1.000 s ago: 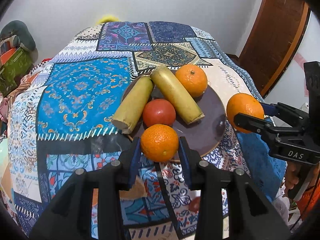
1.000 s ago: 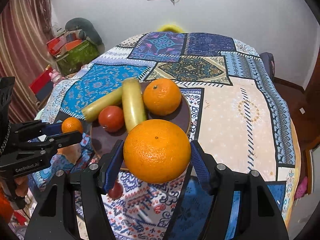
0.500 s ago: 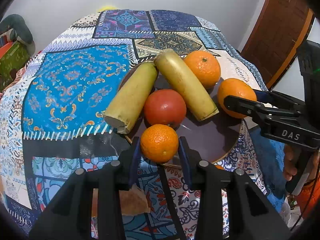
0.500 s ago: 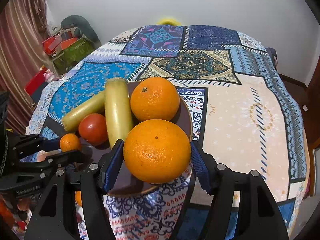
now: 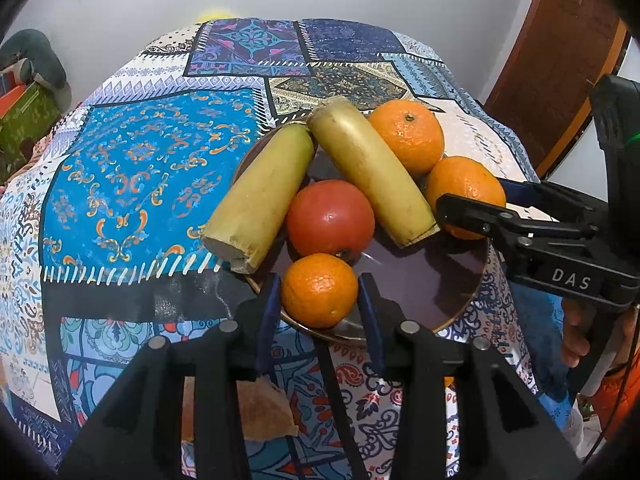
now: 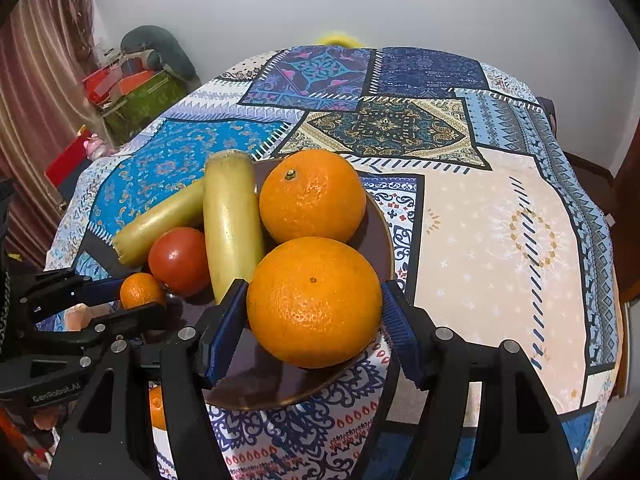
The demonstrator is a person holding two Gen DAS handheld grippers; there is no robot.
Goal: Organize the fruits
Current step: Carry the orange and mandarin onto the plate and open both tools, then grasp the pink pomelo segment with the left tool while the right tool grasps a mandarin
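Note:
A dark brown plate (image 5: 420,284) holds two yellow-green banana pieces (image 5: 260,196), a red tomato (image 5: 330,216) and an orange (image 5: 406,136). My left gripper (image 5: 319,294) is shut on a small orange (image 5: 319,290) over the plate's near rim. My right gripper (image 6: 314,312) is shut on a large orange (image 6: 314,300) over the plate's right side (image 6: 384,236), next to the other orange (image 6: 312,196). The right gripper also shows in the left wrist view (image 5: 472,200), and the left gripper shows in the right wrist view (image 6: 120,300).
The plate sits on a table with a patchwork cloth (image 5: 152,160). A brown paper scrap (image 5: 264,412) lies near the front edge. A wooden door (image 5: 556,64) is at the right. Boxes and bags (image 6: 132,92) stand on the floor at the left.
Both grippers moved forward over the plate with their oranges. The large orange now sits close beside the orange on the plate; the small one is over the near rim.

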